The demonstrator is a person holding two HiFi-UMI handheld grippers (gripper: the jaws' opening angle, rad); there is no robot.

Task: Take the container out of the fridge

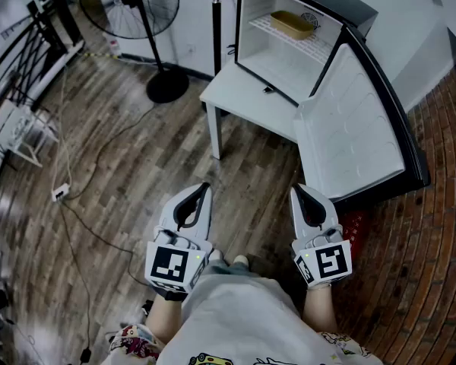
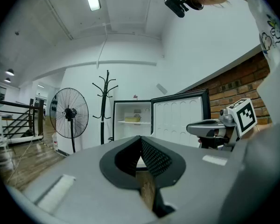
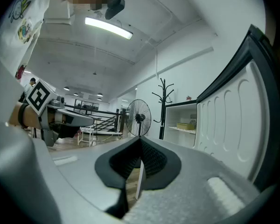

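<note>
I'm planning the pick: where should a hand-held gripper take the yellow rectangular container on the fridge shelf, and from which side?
Probably its front-facing wall, coming level through the open front of the fridge: the yellow rectangular container lies flat on the white shelf, with walls behind and beside it and the door swung aside.

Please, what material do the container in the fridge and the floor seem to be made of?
Container: probably plastic, matte yellowish-tan, with a smooth rounded rim; it is too small to be sure. Floor: wood or wood-look planks, grey-brown, with visible grain and seams.
</note>
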